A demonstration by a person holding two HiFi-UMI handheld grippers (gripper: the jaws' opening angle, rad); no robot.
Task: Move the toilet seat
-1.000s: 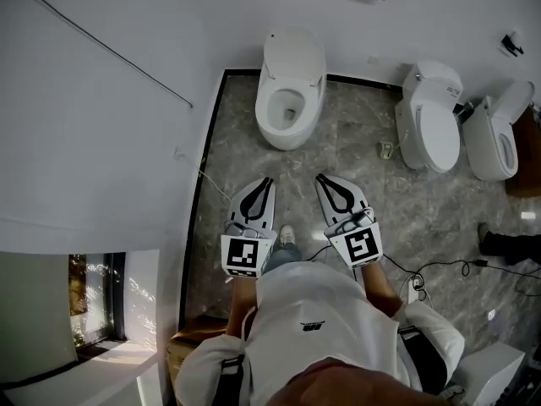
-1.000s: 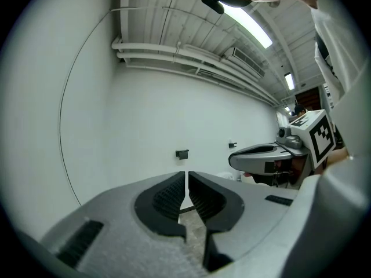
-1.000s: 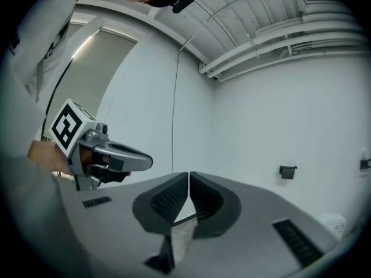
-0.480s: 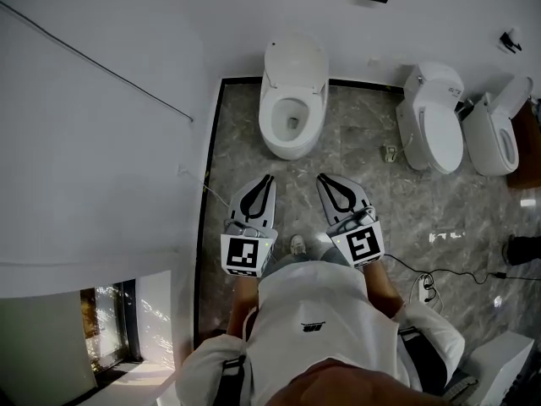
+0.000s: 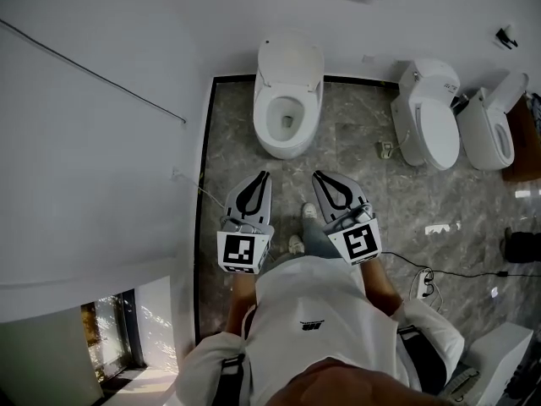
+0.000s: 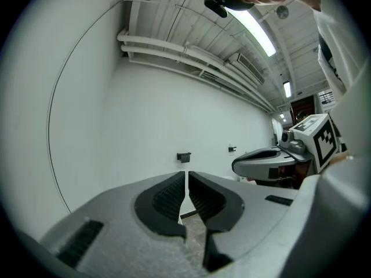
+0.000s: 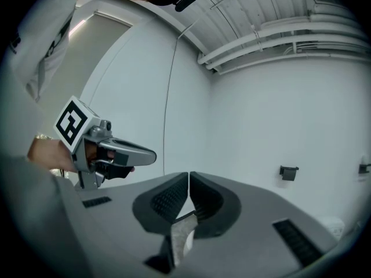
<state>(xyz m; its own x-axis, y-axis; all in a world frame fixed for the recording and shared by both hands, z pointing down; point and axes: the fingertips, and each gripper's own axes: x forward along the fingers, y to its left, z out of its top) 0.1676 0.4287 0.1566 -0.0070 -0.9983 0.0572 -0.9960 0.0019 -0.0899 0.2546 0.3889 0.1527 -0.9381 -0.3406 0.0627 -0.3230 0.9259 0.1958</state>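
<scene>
**White toilet seat (image 5: 264, 125) down, lid (image 5: 290, 57) raised**

The seat is a glossy oval ring on the bowl of the leftmost toilet (image 5: 287, 152). The left claw (image 5: 260, 178) and right claw (image 5: 323, 178) are pinched closed, empty, near that toilet's front, not touching it.

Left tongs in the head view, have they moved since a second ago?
Yes: the left tongs have come forward, nearer the open toilet and its front rim.
</scene>
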